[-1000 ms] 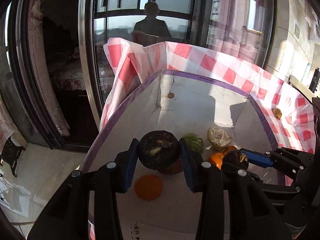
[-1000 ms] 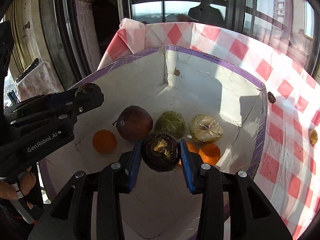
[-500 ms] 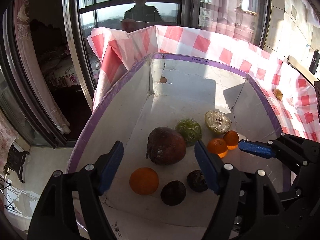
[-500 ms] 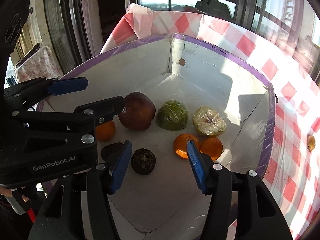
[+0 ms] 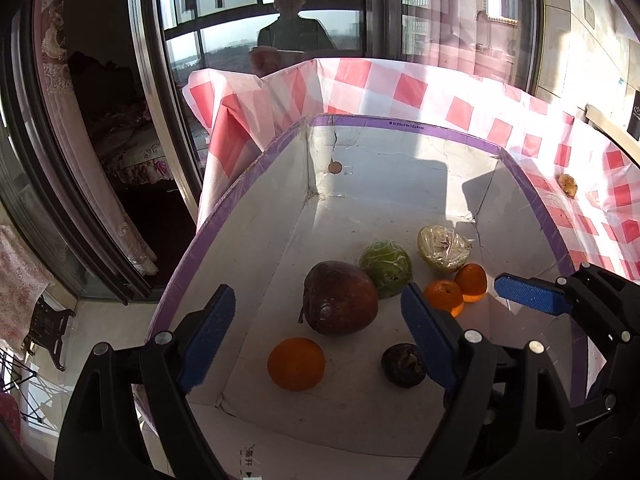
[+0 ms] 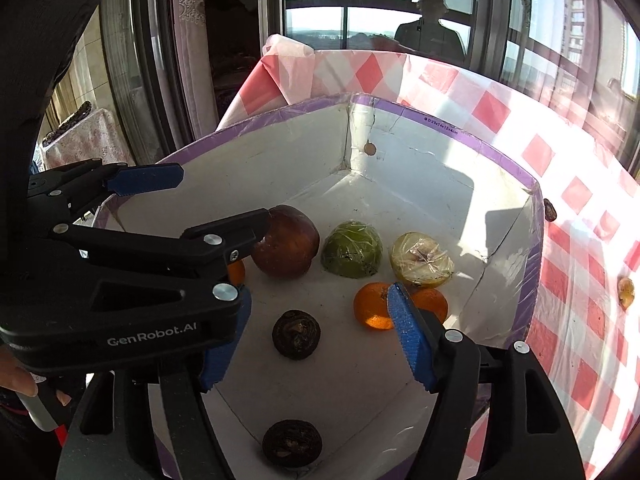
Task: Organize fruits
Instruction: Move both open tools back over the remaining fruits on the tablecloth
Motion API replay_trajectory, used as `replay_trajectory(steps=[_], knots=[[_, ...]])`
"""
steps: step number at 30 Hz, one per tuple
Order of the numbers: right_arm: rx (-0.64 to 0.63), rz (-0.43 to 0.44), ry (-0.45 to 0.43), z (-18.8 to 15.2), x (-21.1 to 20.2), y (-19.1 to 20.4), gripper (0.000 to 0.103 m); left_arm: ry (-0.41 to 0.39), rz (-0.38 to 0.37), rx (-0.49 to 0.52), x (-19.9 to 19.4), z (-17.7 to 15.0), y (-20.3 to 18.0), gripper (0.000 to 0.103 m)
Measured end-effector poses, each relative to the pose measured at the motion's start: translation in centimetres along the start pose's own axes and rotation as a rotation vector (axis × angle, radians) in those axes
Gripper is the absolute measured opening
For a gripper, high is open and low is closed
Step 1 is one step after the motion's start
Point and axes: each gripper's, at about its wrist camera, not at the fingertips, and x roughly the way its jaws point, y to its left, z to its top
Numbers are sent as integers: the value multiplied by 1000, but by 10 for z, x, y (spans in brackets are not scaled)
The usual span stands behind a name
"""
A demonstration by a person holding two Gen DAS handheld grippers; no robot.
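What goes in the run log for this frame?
left gripper: open, empty | right gripper: open, empty | two dark fruits lying loose in box | phase: between picks

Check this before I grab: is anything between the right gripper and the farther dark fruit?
Nothing visible. The dark fruit lies bare on the box floor ahead of the right gripper's open jaws; the left gripper sits aside.

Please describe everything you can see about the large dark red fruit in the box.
The large dark red fruit is round, with dull, mottled maroon-brown skin and a thin stem low on one side. It rests on the white floor of the box, touching the green wrapped fruit beside it. No tool holds it.
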Motion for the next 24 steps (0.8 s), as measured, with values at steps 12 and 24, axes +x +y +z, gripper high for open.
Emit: replay_trajectory(steps=[12,24], knots=[[332,-118,-367,-50,-85,-116,86,-455,-113,-66,-101,18,-64,101],[829,-424,-262,-184,-107,-287,87,-284,-364,248,-3,8,-272,101]])
